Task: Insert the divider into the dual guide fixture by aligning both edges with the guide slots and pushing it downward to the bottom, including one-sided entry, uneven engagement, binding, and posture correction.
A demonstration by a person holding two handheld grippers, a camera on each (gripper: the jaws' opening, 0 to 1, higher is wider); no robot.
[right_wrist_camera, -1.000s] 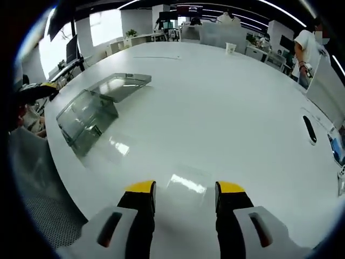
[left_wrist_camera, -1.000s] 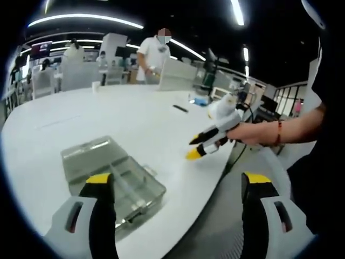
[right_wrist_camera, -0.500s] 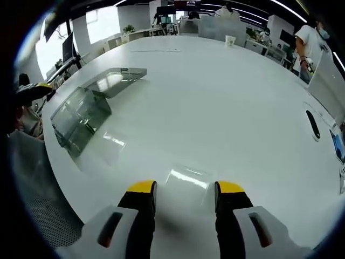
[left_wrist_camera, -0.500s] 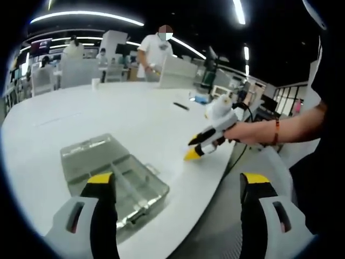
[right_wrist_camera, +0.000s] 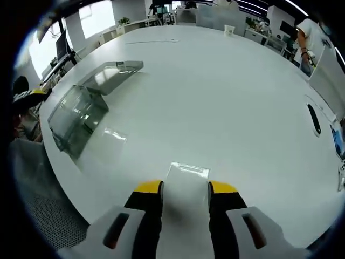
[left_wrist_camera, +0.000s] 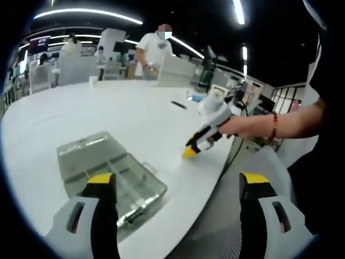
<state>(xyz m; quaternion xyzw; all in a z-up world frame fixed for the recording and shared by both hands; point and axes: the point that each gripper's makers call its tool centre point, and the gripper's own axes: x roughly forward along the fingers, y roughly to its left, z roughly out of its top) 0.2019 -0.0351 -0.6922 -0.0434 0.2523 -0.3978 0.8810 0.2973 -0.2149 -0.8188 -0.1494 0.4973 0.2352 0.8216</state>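
Note:
A clear flat divider (right_wrist_camera: 188, 174) lies on the white table (right_wrist_camera: 215, 91), just ahead of my right gripper (right_wrist_camera: 185, 189). That gripper's yellow-tipped jaws stand on either side of the divider's near end, close to its edges; I cannot tell if they touch it. In the left gripper view, the right gripper (left_wrist_camera: 192, 148) is held by a hand with its tips down at the table. The clear box-like fixture (left_wrist_camera: 121, 183) (right_wrist_camera: 78, 116) sits with its lid (right_wrist_camera: 113, 73) laid open. My left gripper (left_wrist_camera: 178, 183) hangs wide open near the table edge, holding nothing.
A black slim object (right_wrist_camera: 311, 118) lies on the far side of the table, and a paper cup (right_wrist_camera: 230, 29) stands further back. A person (left_wrist_camera: 153, 51) stands behind the table. The curved table edge (left_wrist_camera: 215, 172) runs between both grippers, with a mesh chair (right_wrist_camera: 48, 216) below it.
My right gripper has moved forward and down to the divider, which now lies between its jaws, and those jaws have narrowed a little. The left gripper has hardly moved.

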